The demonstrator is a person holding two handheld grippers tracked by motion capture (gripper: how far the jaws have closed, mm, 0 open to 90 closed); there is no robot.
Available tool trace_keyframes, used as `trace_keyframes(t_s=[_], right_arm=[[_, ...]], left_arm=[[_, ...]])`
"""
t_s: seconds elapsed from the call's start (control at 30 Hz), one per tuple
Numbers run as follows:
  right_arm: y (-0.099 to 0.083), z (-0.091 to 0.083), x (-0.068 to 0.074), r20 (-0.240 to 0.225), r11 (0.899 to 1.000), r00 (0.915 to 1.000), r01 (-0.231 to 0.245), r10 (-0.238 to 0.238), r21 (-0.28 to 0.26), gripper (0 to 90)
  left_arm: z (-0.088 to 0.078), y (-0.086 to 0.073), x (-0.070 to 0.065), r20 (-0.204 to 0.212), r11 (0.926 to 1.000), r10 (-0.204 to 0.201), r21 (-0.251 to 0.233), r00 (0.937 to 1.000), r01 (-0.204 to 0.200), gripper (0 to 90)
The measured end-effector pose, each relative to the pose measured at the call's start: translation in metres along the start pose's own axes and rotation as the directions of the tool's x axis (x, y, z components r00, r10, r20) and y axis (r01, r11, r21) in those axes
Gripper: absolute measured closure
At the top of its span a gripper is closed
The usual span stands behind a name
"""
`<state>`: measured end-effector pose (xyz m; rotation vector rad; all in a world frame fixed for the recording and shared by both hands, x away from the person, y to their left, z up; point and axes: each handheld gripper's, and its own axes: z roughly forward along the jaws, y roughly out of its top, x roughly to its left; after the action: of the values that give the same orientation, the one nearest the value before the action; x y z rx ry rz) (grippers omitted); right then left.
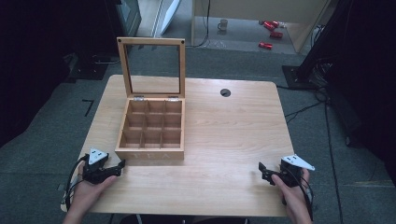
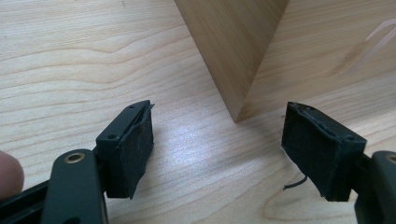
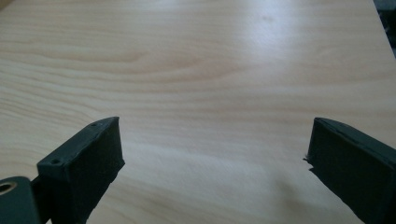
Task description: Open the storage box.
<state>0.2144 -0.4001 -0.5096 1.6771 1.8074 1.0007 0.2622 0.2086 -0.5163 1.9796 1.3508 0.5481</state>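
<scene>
1. Light wooden box with nine empty square compartments (image 1: 150, 127): stands on the left half of the pale wood-grain table (image 1: 233, 135), near the front edge. Its glass-paned wooden lid (image 1: 152, 68) stands upright on the rear hinges.
2. Left gripper (image 1: 119, 167): rests low at the table's front-left corner, just beside the box's near-left corner and apart from it. In the left gripper view the jaws stand wide apart with nothing between them; the box corner (image 2: 236, 60) lies straight ahead.
3. Right gripper (image 1: 264, 171): held at the front-right of the table, well apart from the box. In the right gripper view the jaws are spread wide over bare tabletop (image 3: 201, 93), holding nothing.
4. Step in hand, judged: the opening approach; neither tool has touched the box, and the left one is nearest.
5. Next move, judged: likely closing the lid. This calls for raising a gripper past the front wall to the lid's top rail, then tipping it forward gently so the pane does not slam.
</scene>
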Motion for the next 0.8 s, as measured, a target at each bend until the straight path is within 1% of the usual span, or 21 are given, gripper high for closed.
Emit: trace_keyframes(t_s=[0.1,0.2,0.27,0.33,0.47,0.53,0.8], right_arm=[[-0.009,-0.003,-0.009,0.017,1.000,0.9998,-0.012,0.012,0.023,2.8],[-0.016,-0.004,-0.012,0.053,0.999,0.9985,0.008,-0.011,0.052,2.8],[-0.020,-0.004,-0.013,0.064,0.997,0.9976,0.023,-0.028,0.067,2.6],[-0.021,-0.004,-0.011,0.065,0.997,0.9975,0.024,-0.028,0.067,2.5],[-0.021,-0.002,-0.006,0.079,0.994,0.9948,0.057,-0.064,0.094,2.4],[-0.021,-0.001,-0.006,0.083,0.993,0.9940,0.063,-0.072,0.100,2.1],[-0.021,-0.001,-0.006,0.081,0.993,0.9941,0.064,-0.072,0.100,2.0]], left_arm=[[0.000,0.000,0.000,-0.002,1.0000,0.001,0.001,1.0000,-0.001,25.7],[0.000,0.000,0.000,-0.002,1.0000,0.001,0.001,1.0000,-0.001,25.7],[0.000,0.000,0.000,-0.003,1.0000,0.000,0.000,1.0000,0.000,25.7],[0.000,0.000,0.000,-0.003,1.0000,0.000,0.000,1.0000,0.000,25.7],[0.000,0.000,-0.001,-0.005,1.0000,0.003,0.000,1.0000,-0.003,25.7],[0.000,0.000,-0.001,-0.005,1.0000,0.003,0.000,1.0000,-0.003,25.7],[0.000,0.000,-0.001,-0.006,1.0000,0.004,0.000,1.0000,-0.004,25.6]])
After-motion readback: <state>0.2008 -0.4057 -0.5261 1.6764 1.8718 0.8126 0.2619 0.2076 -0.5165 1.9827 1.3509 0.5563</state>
